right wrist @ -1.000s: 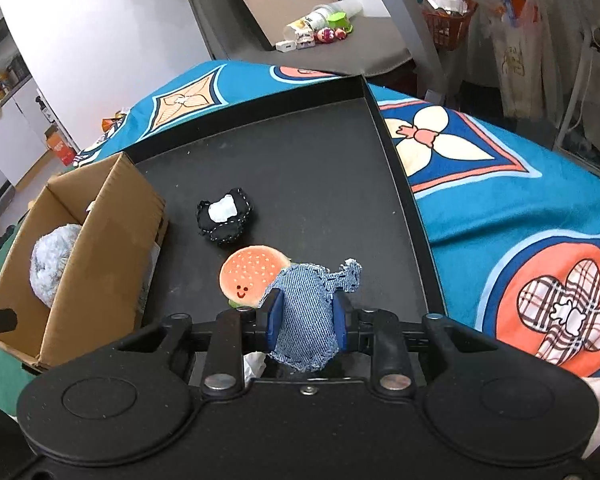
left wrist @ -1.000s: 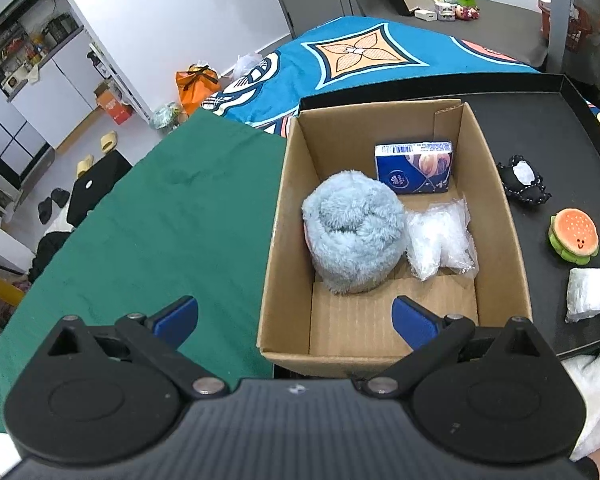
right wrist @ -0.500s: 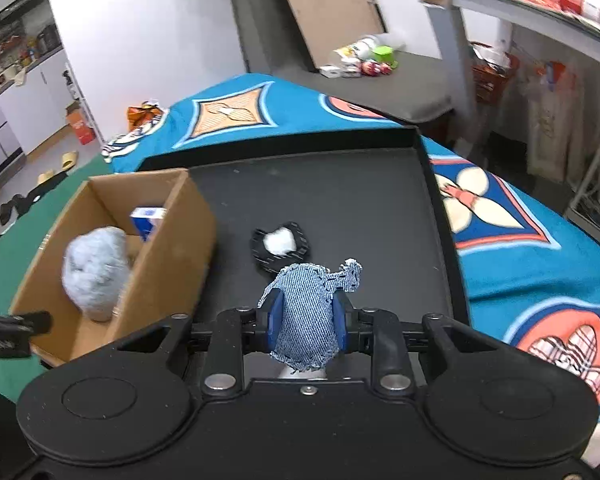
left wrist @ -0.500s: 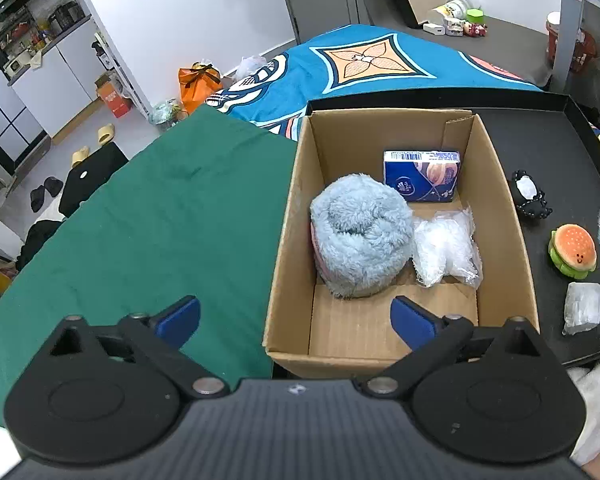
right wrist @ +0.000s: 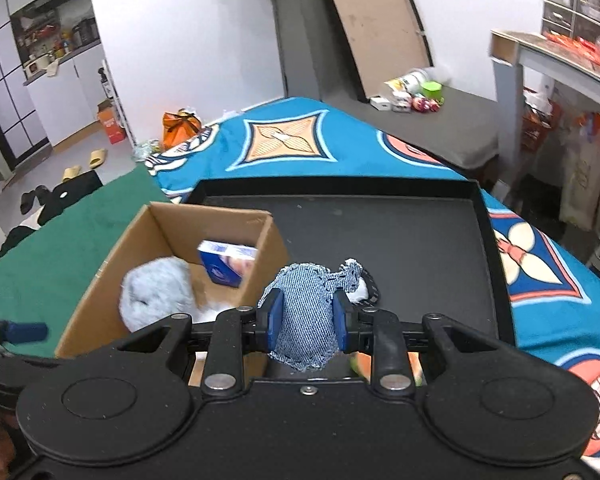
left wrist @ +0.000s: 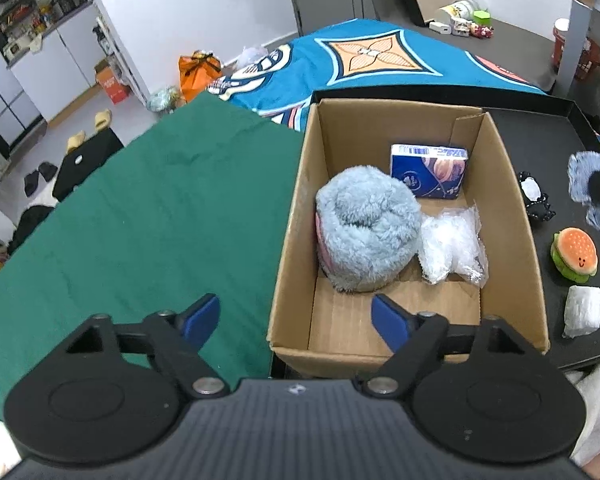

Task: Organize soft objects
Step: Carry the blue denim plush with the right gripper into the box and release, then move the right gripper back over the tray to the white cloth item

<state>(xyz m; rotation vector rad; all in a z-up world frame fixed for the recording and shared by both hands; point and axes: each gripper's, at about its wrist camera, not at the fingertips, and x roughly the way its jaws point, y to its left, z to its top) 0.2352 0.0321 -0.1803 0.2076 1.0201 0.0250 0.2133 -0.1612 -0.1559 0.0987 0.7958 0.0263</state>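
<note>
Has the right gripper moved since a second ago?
Yes. The right gripper, shut on the denim piece, has shifted left toward the cardboard box, judged against the black tray.

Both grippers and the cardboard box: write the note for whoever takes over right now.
Right gripper: shut on the denim piece, held near the cardboard box.
Left gripper: fingers closing, nothing between them, at the box's near end.
Done: fluffy blue plush, tissue pack and clear bag are boxed.
Left: denim piece, then burger plush, white bundle and black-and-white item on the black tray.
</note>
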